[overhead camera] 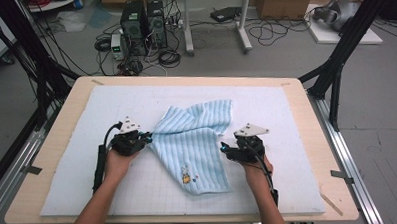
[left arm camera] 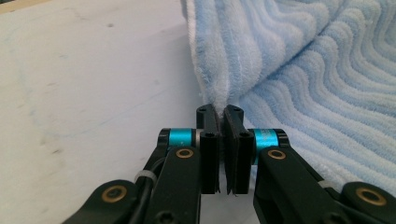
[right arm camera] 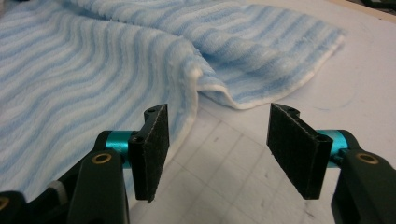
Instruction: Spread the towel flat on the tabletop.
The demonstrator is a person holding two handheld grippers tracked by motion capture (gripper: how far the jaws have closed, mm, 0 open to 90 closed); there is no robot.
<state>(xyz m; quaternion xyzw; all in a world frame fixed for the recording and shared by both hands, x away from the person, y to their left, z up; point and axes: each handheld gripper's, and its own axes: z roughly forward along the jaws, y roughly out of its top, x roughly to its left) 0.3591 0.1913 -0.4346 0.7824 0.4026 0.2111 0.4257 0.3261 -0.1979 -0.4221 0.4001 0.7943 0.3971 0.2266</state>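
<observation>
Because our left gripper (left arm camera: 221,112) pinches just a thin bit of the striped towel's (overhead camera: 195,139) edge between its closed jaws, the cloth could slip out if we pull hard or fast. Our right gripper (right arm camera: 218,154) has its jaws wide apart, and the towel edge lies just beside one jaw, not between them, so a squeeze now could catch nothing, or grab two layers where the cloth folds over. The towel sits crumpled in the middle of the pale blue mat (overhead camera: 64,186) on the wooden table (overhead camera: 296,96). It looks soft and fluffy, with wavy blue and white stripes, a white rim, and a small picture (overhead camera: 186,175) near one corner. The mat looks flat and smooth, with thin grid lines.
</observation>
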